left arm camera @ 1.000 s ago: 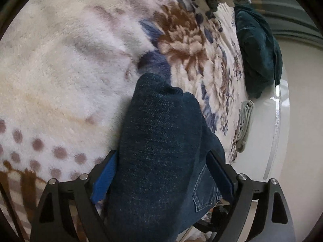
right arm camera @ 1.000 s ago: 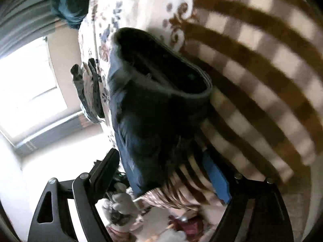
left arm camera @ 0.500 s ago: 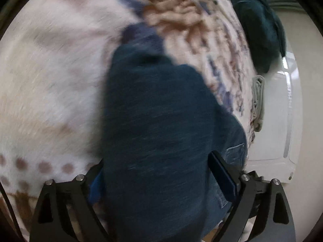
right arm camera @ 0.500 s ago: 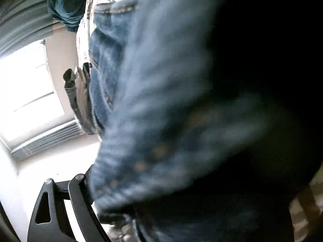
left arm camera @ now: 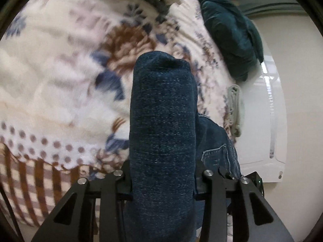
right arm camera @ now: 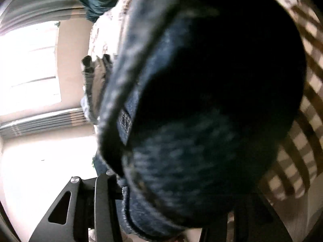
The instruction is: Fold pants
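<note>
two views: one from each wrist, the right one blurred
blanket (left arm camera: 60, 92): cream fleece with brown and blue flowers, striped at the border
pants (left arm camera: 163, 133): dark blue jeans, a thick fold bulging up over the blanket; a back pocket shows lower right; they fill most of the right view (right arm camera: 201, 111)
green cloth (left arm camera: 228, 32): heaped at the far edge
left tongs (left arm camera: 162, 183): clamped on the pants
right tongs (right arm camera: 171, 187): denim covers them; cannot tell how they stand

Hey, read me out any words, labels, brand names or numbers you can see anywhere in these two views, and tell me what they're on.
No readable text in either view.
Jeans: a patch at the waistband is too blurred to read.
Floral blanket: pattern only, no writing.
White appliance: no legible label.
</note>
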Available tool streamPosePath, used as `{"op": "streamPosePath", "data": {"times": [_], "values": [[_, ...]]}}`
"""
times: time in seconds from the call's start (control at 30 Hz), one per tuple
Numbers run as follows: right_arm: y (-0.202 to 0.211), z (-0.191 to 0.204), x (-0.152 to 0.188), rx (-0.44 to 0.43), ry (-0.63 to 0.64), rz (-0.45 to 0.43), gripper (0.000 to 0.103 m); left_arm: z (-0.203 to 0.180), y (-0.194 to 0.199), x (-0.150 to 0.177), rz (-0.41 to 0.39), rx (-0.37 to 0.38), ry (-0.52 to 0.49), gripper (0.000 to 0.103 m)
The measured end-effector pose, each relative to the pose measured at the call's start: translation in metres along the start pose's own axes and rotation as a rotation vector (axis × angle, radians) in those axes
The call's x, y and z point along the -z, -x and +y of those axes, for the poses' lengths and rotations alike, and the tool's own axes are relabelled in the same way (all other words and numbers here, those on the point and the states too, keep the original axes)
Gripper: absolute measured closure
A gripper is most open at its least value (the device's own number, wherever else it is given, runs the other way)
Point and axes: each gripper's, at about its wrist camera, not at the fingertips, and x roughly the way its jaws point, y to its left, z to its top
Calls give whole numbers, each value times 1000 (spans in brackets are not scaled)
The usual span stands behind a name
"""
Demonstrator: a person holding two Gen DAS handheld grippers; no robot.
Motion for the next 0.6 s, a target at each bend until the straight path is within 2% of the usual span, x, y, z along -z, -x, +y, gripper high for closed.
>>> {"op": "streamPosePath", "data": {"times": [0.1, 0.3, 0.5, 0.6], "values": [[7, 35, -2, -24, 38, -4, 55, -24, 26, -24, -23, 9, -45, 68], [-22, 132, -24, -77, 114, -53, 55, -56, 72, -116, -89, 25, -110, 68], [-100, 242, -55, -124, 159, -137, 55, -52, 110, -252, -138, 45, -158, 68], [-156, 297, -73, -135, 169, -178, 55, -40, 119, -328, -142, 49, -159, 68]]}}
